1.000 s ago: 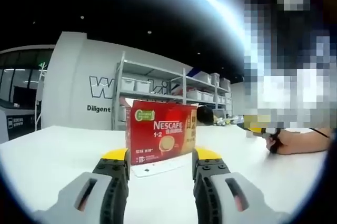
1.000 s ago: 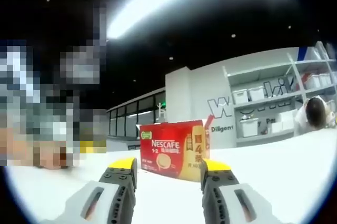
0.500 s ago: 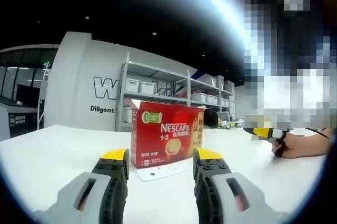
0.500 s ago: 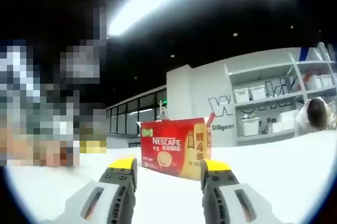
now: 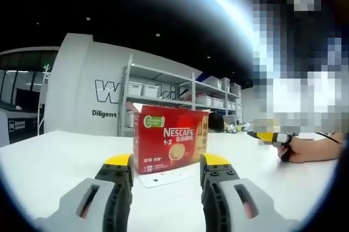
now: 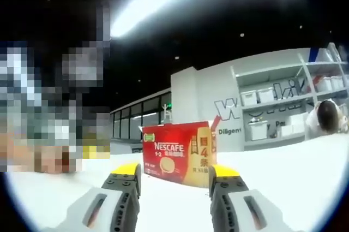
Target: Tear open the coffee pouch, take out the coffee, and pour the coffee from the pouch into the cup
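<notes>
The red Nescafé box (image 5: 170, 139) stands upright on the white table (image 5: 54, 155), ahead of the left gripper (image 5: 165, 167) and the right gripper (image 6: 174, 174). Both have jaws wide apart, holding nothing. The cardboard looks light and stiff; grip its side walls.

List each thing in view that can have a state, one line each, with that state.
left gripper: open, empty, low over the table.
right gripper: open, empty, low over the table.
Nescafe box: upright on the white table, top flap raised, ahead of both grippers, untouched.
white slip: flat on the table, at the box's foot.
</notes>
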Tool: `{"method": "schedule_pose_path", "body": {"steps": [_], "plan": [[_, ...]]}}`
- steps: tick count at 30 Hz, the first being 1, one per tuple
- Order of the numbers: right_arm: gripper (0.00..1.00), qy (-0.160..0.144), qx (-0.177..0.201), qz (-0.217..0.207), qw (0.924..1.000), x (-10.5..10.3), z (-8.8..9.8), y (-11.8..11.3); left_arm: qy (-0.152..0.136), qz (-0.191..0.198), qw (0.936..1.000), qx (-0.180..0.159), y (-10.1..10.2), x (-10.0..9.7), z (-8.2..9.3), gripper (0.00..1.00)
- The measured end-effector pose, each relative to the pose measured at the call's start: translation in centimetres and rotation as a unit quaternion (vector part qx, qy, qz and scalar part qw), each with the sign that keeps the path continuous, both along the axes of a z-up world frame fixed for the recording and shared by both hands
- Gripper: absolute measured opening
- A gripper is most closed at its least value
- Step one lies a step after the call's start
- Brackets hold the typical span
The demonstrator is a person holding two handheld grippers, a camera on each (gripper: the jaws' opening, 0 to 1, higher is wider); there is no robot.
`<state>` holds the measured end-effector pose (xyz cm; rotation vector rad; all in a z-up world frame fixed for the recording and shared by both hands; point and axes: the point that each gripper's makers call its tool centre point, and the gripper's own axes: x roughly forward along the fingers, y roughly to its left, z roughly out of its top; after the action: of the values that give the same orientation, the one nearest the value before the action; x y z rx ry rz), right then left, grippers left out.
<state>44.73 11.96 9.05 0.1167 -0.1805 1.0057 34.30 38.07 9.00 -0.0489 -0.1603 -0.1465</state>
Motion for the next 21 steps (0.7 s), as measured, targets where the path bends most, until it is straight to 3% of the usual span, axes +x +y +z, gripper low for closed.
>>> {"method": "schedule_pose_path", "body": {"steps": [21], "plan": [[0.51,-0.005,-0.003,0.009,0.9999,1.8,0.0,1.1,-0.001,0.0,1.0,0.004,0.6,2.0,0.0,0.52]]}}
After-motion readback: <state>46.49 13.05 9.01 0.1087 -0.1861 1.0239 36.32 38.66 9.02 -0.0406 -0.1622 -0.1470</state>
